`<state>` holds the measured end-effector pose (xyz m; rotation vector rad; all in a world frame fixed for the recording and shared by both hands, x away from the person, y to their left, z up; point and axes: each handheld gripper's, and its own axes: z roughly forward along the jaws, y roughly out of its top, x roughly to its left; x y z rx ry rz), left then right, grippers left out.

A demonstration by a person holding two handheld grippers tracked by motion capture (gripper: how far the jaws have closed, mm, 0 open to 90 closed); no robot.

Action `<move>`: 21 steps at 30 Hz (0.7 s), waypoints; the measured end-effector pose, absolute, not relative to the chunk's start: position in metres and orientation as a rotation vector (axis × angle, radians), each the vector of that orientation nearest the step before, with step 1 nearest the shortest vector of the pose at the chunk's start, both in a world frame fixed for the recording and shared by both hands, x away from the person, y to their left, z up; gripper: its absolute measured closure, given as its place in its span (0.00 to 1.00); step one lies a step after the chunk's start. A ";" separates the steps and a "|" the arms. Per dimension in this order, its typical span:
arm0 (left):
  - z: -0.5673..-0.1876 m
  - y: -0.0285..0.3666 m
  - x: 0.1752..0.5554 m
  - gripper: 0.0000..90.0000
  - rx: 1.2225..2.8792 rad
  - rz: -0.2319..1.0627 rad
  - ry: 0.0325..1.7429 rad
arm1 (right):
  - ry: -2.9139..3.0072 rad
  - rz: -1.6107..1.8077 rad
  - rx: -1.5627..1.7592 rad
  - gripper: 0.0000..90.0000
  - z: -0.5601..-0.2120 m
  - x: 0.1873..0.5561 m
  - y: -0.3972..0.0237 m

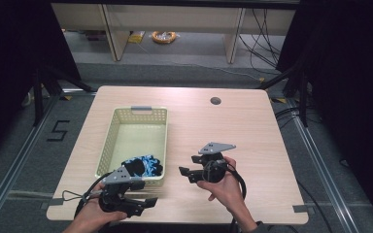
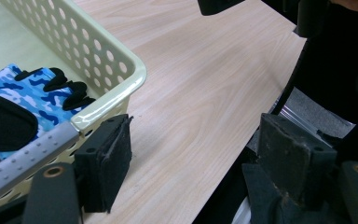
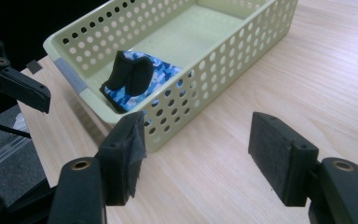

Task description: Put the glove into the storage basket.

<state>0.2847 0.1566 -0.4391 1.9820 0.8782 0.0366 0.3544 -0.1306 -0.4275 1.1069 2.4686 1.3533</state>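
Both grippers stand released with nothing between the jaws: the left gripper [image 1: 143, 201] at the near table edge, the right gripper [image 1: 188, 167] just right of the basket [image 1: 141, 112]. The glove [image 1: 143, 166] lies in the basket's near end, probably soft and light; pinch its thick black cuff.

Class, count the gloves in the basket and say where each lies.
1 visible: a blue camouflage glove at the basket's near end, by the left claw. Another may be hidden beneath.
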 end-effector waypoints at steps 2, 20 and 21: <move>-0.440 0.156 0.284 0.29 1.984 0.037 0.884 | 2.463 1.352 1.131 0.40 -0.429 0.352 -0.133; -0.463 0.155 0.277 0.20 2.011 0.043 0.839 | 2.456 1.392 1.155 0.31 -0.443 0.341 -0.152; -0.465 0.155 0.277 0.20 2.005 0.047 0.830 | 2.456 1.392 1.155 0.31 -0.443 0.341 -0.152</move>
